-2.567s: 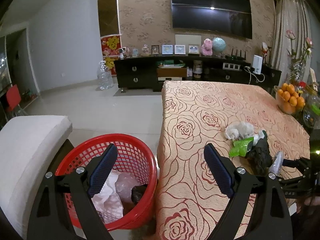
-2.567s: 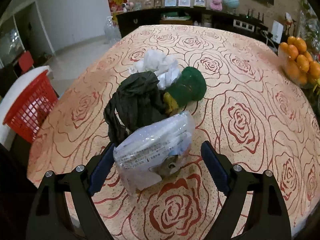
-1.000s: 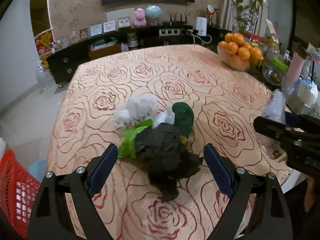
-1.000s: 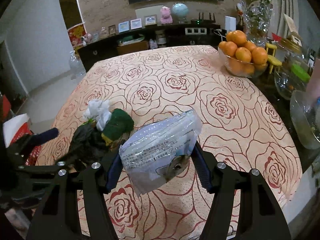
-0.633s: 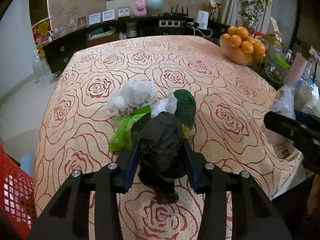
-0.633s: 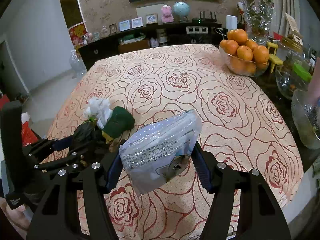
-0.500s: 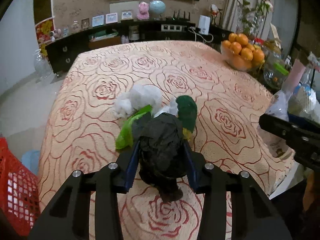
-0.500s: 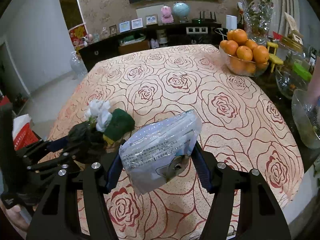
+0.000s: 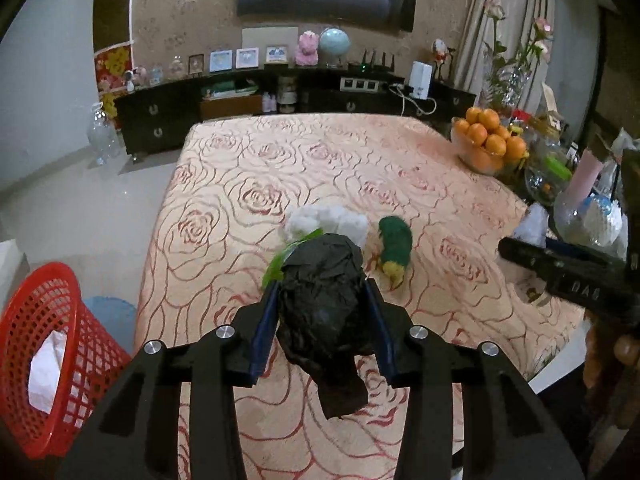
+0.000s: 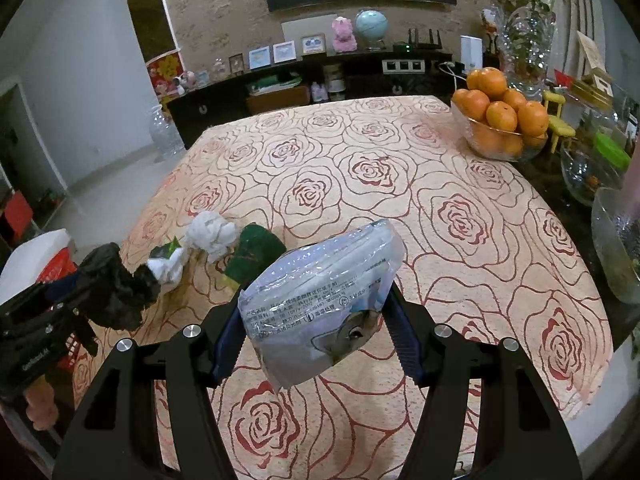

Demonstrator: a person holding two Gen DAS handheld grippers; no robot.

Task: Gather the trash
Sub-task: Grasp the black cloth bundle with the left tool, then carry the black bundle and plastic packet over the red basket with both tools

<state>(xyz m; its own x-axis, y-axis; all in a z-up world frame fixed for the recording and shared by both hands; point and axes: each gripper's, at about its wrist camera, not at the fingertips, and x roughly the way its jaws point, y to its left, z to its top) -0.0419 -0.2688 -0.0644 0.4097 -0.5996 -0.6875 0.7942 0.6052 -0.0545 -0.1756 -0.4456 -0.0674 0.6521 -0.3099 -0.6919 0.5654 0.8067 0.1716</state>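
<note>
Over rose-patterned tablecloth (image 9: 248, 184): crumpled black plastic bag (image 9: 322, 300) clamped in left gripper (image 9: 322, 320), clear plastic packet (image 10: 320, 304) clamped in right gripper (image 10: 316, 336).

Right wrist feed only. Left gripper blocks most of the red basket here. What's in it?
Observer: Left wrist view shows the red basket on the floor beside the table, with white paper inside and room to spare.
Operator: Left grip on the black bag solid?
Observer: The left gripper has just closed; both pads press the black bag, and its tail hangs below.
Operator: Anything near the basket?
Observer: A blue item between basket and table; cannot tell what.
</note>
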